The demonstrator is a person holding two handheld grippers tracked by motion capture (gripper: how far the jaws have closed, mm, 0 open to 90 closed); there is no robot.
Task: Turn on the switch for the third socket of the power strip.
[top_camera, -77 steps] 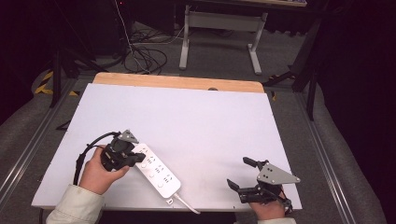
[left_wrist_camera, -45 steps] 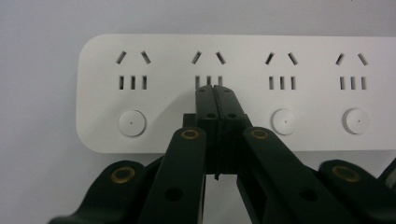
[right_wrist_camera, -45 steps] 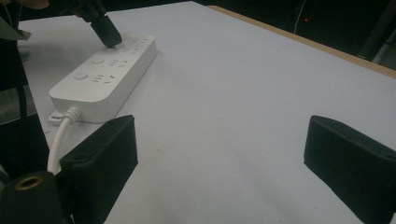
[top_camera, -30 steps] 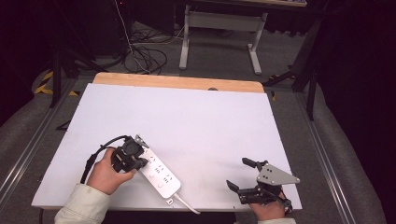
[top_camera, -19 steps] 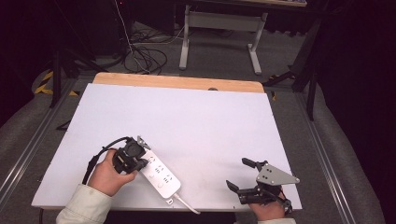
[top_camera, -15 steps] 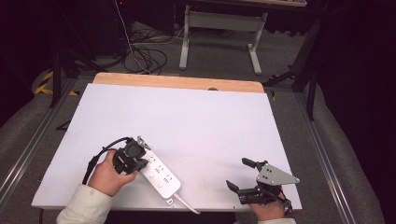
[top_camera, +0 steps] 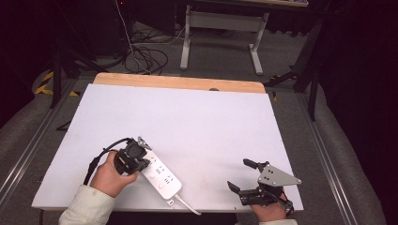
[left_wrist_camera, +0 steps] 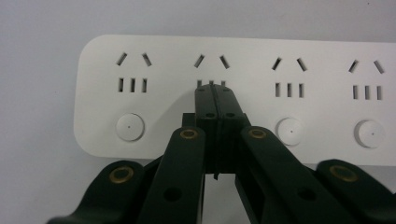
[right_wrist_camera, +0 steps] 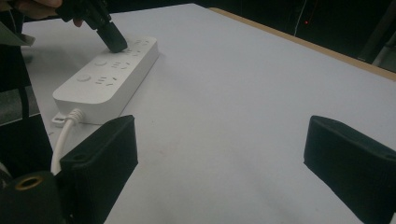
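White plastic power strip (top_camera: 159, 174) with four sets of sockets and four round buttons lies flat near the front left corner of the white-topped bench (top_camera: 202, 122), angled so its far end points up and left and its white cable (top_camera: 187, 206) leaves the near end toward the bench's front edge. Over its far end sits the left gripper (top_camera: 140, 161), held in the person's left hand (top_camera: 111, 174), and the two black fingers (left_wrist_camera: 215, 105) are pressed flat together with nothing between them. In the left gripper view the closed tips come down on the strip's face at the second socket set from the rounded end, right below its three short slots and between two of the round buttons (left_wrist_camera: 130, 127); they appear to touch the plastic, though how firmly I cannot tell. The right gripper view agrees: the dark closed tip is planted on the strip's top face.

Well apart, at the front right of the bench, the right gripper (top_camera: 248, 177) rests low in the person's right hand (top_camera: 268, 212), with its grey three-cornered plate (top_camera: 277, 176) on top. Its black fingers (right_wrist_camera: 105, 156) stand wide apart, with bare bench surface between them and nothing held or touched. A cream sleeve (top_camera: 84, 208) covers the left forearm.
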